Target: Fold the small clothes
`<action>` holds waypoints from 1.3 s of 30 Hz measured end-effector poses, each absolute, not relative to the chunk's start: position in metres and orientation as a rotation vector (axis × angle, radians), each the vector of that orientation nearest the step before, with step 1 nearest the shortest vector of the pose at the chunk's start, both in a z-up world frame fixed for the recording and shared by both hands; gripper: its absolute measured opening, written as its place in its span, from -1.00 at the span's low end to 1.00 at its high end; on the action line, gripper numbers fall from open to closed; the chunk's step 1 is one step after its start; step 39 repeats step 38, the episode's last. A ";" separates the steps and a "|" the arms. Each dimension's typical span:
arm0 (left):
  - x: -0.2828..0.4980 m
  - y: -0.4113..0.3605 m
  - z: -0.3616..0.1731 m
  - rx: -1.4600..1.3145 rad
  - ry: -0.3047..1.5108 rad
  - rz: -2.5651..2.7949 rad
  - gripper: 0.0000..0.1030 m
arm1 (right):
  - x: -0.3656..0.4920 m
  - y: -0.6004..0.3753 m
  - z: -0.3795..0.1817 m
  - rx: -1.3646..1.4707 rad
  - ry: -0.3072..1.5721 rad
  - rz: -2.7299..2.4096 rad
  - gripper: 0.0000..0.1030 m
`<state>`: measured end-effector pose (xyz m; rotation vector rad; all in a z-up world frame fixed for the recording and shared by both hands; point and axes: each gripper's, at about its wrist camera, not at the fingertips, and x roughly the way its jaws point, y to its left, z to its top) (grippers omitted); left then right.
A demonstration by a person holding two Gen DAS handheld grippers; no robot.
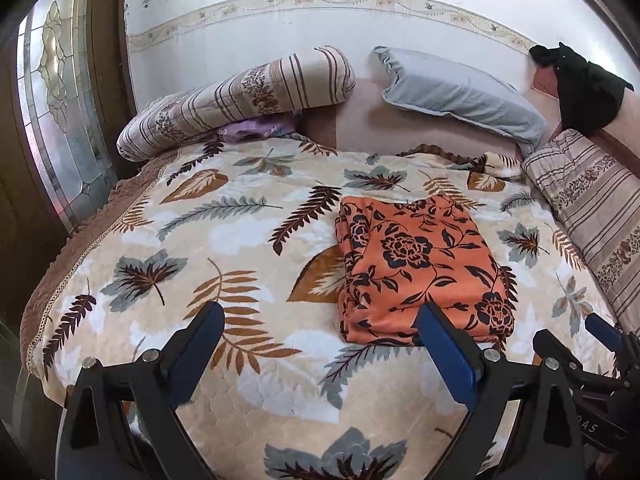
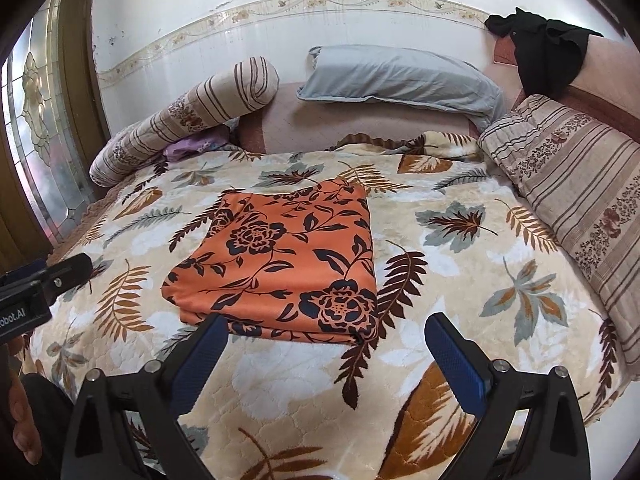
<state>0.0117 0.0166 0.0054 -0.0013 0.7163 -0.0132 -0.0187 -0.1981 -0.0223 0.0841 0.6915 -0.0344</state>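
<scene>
The left gripper (image 1: 320, 320) sits nearest its camera with both blue-padded fingers (image 1: 444, 344) spread wide and nothing between them. The right gripper (image 2: 326, 332) has the same wide spread and is likewise empty. Both hover above the near part of the leaf-print blanket (image 2: 460, 264) that covers the bed.

The folded orange garment (image 2: 280, 256), printed with dark flowers, lies flat on the blanket just beyond the fingertips. In the left wrist view it (image 1: 420, 264) appears ahead and to the right, with its near edge partly hidden behind the right-hand finger. In the right wrist view it lies ahead and to the left, with its near edge partly hidden behind the left-hand finger. The layers are stacked in a neat rectangle with fold edges visible along the near side.

Further back, a striped bolster (image 2: 188, 116) rests at the left of the bed head, and a pale blue pillow (image 2: 400, 76) leans against the headboard. A striped cushion (image 2: 572, 184) lies along the right side. A black cloth (image 2: 548, 52) hangs over the far right corner.
</scene>
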 end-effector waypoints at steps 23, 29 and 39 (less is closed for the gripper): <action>0.026 0.008 0.009 -0.014 0.751 -0.050 0.88 | -0.011 -0.199 -0.023 0.060 0.708 -0.032 0.94; 0.031 0.004 0.008 0.011 0.748 -0.045 0.88 | -0.009 -0.202 -0.023 0.059 0.710 -0.033 0.94; 0.040 -0.003 0.007 0.028 0.753 -0.044 0.88 | -0.002 -0.208 -0.024 0.056 0.715 -0.036 0.94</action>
